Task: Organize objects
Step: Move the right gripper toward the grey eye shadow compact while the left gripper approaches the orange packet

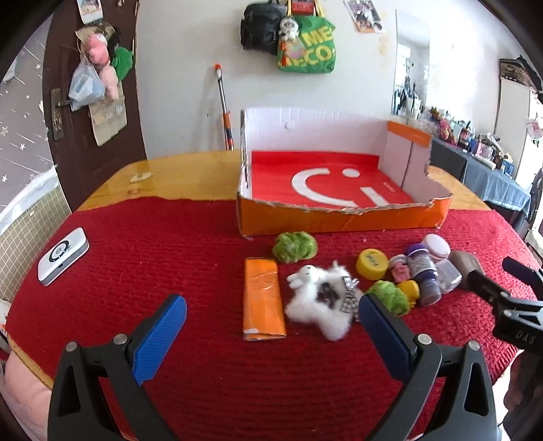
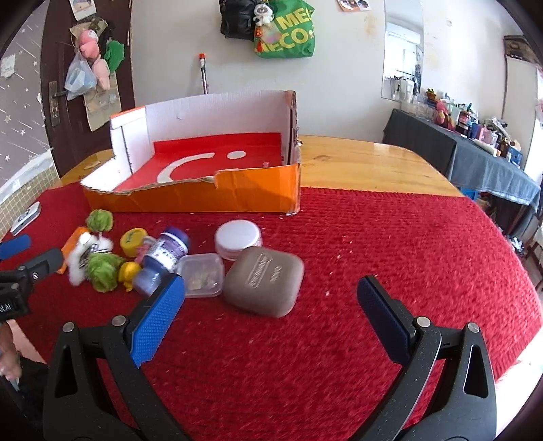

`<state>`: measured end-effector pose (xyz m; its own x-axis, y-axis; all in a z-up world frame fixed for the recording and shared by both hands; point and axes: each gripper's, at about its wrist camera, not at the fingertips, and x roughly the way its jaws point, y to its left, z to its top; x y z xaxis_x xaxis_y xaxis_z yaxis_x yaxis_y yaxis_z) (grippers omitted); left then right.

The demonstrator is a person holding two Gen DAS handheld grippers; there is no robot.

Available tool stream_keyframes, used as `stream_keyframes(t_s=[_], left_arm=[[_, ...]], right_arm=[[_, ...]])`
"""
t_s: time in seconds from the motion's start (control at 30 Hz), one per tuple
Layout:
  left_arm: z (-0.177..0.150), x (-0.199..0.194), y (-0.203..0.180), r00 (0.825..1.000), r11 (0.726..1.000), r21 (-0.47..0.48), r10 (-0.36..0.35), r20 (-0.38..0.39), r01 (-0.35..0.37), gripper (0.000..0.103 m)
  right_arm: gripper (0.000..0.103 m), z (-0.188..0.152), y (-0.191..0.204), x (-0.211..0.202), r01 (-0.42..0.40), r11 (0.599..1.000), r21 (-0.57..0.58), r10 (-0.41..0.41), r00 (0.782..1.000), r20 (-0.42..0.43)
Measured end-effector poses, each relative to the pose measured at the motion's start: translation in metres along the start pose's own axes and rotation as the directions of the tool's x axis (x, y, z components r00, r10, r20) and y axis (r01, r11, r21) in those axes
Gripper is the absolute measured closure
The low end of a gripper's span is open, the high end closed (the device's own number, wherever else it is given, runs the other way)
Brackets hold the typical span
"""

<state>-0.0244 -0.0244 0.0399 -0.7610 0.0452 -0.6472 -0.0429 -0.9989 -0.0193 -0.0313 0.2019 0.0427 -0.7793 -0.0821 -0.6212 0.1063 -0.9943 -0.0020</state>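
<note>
Two green pompoms point(image 1: 295, 246) point(image 1: 388, 296), one box point(image 1: 342, 222)

A green tote bag point(image 1: 307, 47) and a black bag point(image 1: 261, 29) hang on the white wall, a small plush charm point(image 1: 287, 27) dangling between them. Pink and green soft toys point(image 1: 101, 54) hang on the brown door point(image 1: 68, 112). A white device point(image 1: 62, 255), possibly a router, lies on the red cloth point(image 1: 152, 244) covering the wooden bench point(image 1: 190, 169).

Bright daylight from the right, glare on the wooden table point(image 2: 366, 159), strong fisheye bending, dark vignetted corners.
</note>
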Motion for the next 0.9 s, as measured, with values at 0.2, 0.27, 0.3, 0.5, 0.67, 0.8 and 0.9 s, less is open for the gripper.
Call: stream_keyframes(t_s=[0.2,0.27,0.3,0.5,0.67,0.8,0.9], left_arm=[[0.008,0.012,0.017,0.997,1.0,-0.014,-0.014,-0.071,0.013,0.0],[0.011,0.015,0.022,0.996,1.0,-0.008,-0.01,-0.09,0.009,0.0],[0.012,0.018,0.024,0.994,1.0,-0.004,-0.02,-0.107,0.02,0.0],[0.017,0.036,0.034,0.979,0.999,0.002,-0.043,-0.198,0.044,0.0],[0.017,0.043,0.039,0.972,0.999,-0.004,-0.035,-0.231,0.035,0.0],[0.016,0.049,0.041,0.968,1.0,0.003,-0.028,-0.247,0.03,0.0],[0.017,0.052,0.044,0.967,1.0,-0.004,-0.024,-0.254,0.024,0.0]], right_arm=[[0.0,0.006,-0.013,0.009,0.001,1.0,0.02,0.0,0.999,-0.045],[0.0,0.009,-0.016,0.011,-0.001,1.0,0.024,0.003,0.998,-0.056],[0.0,0.01,-0.017,0.012,0.0,1.0,0.019,0.001,0.998,-0.063],[0.0,0.012,-0.017,0.019,0.019,1.0,-0.019,-0.021,0.995,-0.096],[0.0,0.009,-0.018,0.023,0.009,1.0,-0.017,-0.011,0.993,-0.121],[0.0,0.01,-0.02,0.024,-0.002,1.0,-0.001,0.002,0.991,-0.134],[0.0,0.011,-0.022,0.027,-0.017,1.0,0.018,0.02,0.989,-0.149]])
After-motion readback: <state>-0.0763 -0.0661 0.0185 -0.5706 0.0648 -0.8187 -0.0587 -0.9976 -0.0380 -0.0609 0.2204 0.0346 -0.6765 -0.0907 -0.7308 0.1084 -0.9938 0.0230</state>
